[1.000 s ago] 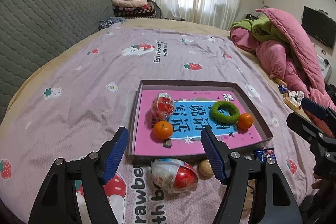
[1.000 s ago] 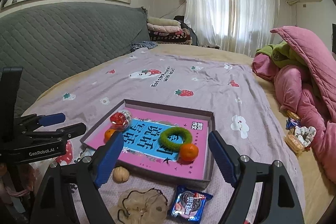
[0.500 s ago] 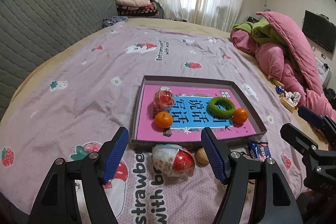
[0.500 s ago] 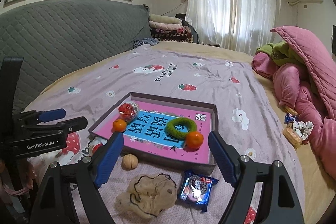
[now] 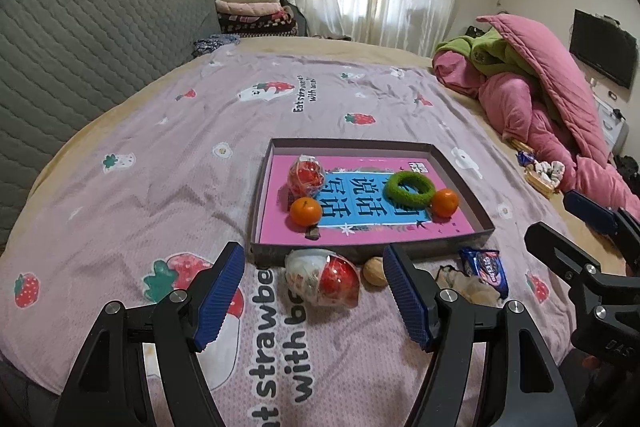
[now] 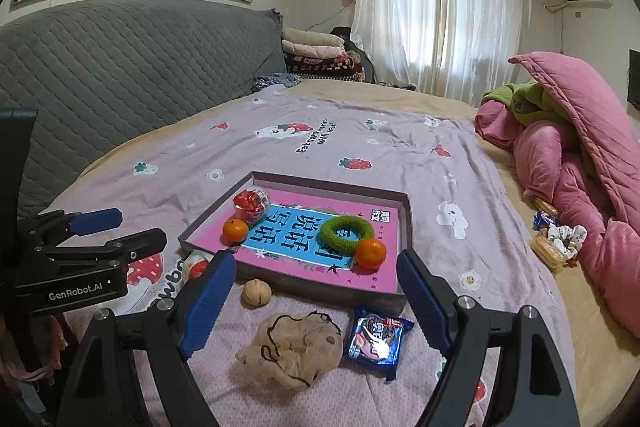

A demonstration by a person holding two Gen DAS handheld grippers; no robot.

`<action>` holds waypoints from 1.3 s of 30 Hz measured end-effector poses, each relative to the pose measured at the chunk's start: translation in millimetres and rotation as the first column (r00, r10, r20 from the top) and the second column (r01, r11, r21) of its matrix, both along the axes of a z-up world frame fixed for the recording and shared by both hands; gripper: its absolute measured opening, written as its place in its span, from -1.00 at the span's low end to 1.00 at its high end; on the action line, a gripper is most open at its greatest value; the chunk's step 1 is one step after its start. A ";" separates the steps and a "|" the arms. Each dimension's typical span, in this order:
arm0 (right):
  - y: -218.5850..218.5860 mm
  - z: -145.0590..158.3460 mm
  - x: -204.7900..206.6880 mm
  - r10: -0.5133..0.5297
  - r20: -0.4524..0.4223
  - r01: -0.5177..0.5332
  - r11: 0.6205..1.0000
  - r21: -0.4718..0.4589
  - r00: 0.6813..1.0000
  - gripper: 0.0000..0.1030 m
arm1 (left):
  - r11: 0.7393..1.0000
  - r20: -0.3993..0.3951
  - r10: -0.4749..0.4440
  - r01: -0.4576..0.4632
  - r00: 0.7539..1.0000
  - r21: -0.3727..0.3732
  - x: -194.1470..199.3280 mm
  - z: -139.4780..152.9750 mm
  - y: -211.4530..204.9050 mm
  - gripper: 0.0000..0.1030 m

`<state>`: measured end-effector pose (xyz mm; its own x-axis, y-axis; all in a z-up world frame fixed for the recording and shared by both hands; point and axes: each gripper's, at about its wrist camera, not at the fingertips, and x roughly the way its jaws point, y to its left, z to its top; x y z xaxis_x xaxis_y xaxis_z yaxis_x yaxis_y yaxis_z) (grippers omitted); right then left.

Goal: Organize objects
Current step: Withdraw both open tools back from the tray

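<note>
A shallow grey box (image 5: 362,254) (image 6: 328,289) with a pink and blue printed bottom lies on the bed. It holds two oranges (image 5: 305,211) (image 6: 371,253), a green fuzzy ring (image 5: 409,188) (image 6: 346,233) and a clear wrapped red snack (image 5: 306,176) (image 6: 252,203). Before the box lie a red and white wrapped pack (image 5: 324,279), a walnut (image 5: 375,270) (image 6: 257,292), a beige drawstring pouch (image 6: 292,349) and a blue biscuit packet (image 5: 486,267) (image 6: 378,338). My left gripper (image 5: 312,293) is open, short of the wrapped pack. My right gripper (image 6: 316,301) is open above the pouch.
The bed has a lilac strawberry-print sheet (image 5: 160,163) and a grey quilted headboard (image 6: 100,67). Pink and green quilts (image 5: 540,99) are piled at the right, with small snacks (image 6: 556,243) beside them. Folded blankets (image 6: 316,55) are stacked at the back.
Both grippers have drawn back from the box, so the box looks smaller and more of the items in front of it shows. Jaws stay as wide as before.
</note>
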<state>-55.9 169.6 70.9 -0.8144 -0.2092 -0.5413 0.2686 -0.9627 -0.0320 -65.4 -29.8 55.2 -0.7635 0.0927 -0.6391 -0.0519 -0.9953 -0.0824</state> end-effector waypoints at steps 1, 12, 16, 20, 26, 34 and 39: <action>0.0 0.0 0.9 0.002 0.002 -0.002 1.000 0.000 1.000 0.60 | 1.000 0.000 0.000 0.000 1.000 -0.003 2.6 0.7 0.8 0.42; -6.8 -7.2 18.4 0.010 0.023 -0.010 1.000 0.020 1.000 0.60 | 1.000 0.015 -0.001 0.001 1.000 -0.007 21.1 2.7 4.6 0.42; -8.0 -11.2 23.6 0.019 0.033 -0.020 0.999 0.031 0.999 0.60 | 1.000 0.024 0.009 -0.009 1.000 -0.012 26.1 1.1 4.9 0.42; -9.2 -15.3 27.4 0.027 0.043 -0.029 0.999 0.040 0.999 0.60 | 1.000 0.041 0.019 -0.019 0.999 -0.009 31.5 -2.3 4.3 0.42; -9.3 -18.3 29.9 0.035 0.049 -0.037 0.999 0.038 0.998 0.60 | 0.999 0.048 0.031 -0.030 0.998 -0.010 35.1 -3.7 3.1 0.42; -4.0 -19.5 30.6 0.025 0.056 -0.027 0.999 0.031 0.998 0.60 | 1.000 0.058 0.031 -0.031 0.998 -0.001 36.4 -5.3 4.2 0.42; -4.2 -24.6 34.2 0.023 0.062 -0.026 0.999 0.046 0.998 0.60 | 1.000 0.068 0.018 -0.018 0.997 0.002 38.5 -7.1 9.0 0.42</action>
